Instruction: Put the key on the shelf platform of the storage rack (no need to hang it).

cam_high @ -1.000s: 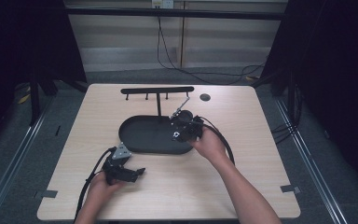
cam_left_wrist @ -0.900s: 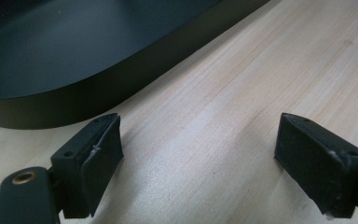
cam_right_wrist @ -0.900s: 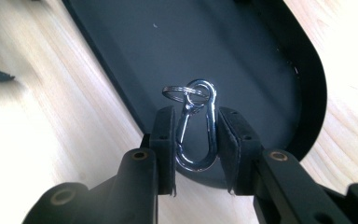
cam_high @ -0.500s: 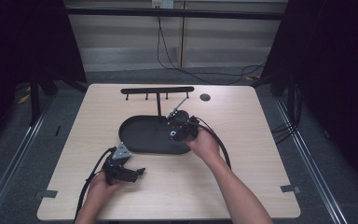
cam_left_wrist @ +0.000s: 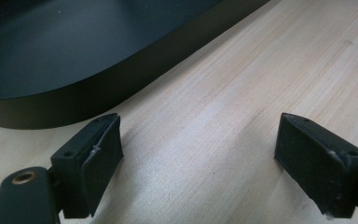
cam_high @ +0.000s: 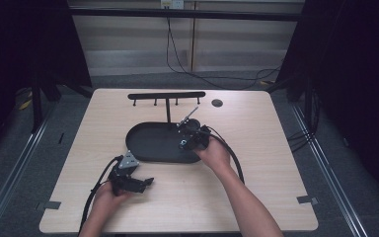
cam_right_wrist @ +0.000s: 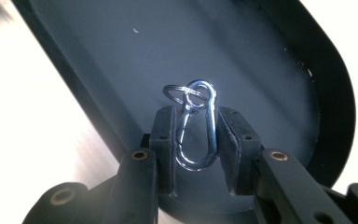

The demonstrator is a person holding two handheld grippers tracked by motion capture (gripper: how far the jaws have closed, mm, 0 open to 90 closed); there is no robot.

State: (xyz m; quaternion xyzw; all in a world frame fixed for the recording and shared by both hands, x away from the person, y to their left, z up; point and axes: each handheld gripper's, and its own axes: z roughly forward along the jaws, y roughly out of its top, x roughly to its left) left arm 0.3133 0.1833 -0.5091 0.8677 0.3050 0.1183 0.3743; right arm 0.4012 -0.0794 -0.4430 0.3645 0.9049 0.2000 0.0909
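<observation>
My right gripper is shut on a silver carabiner clip with a small key ring looped through its top end. It holds the clip just above the floor of a black oval tray. In the high view the right gripper hangs over the tray's right part. My left gripper rests on the wooden table in front of the tray's left end. In the left gripper view its pads stand wide apart with only bare wood between them, and the tray's rim lies just beyond.
A black T-shaped rack with several small hooks stands behind the tray, its post rising from the tray's far edge. A small dark disc lies at the back right. Black cables trail from both grippers across the table.
My right gripper has sunk a little toward the tray floor with the clip still in it. The left gripper has stayed in place.
</observation>
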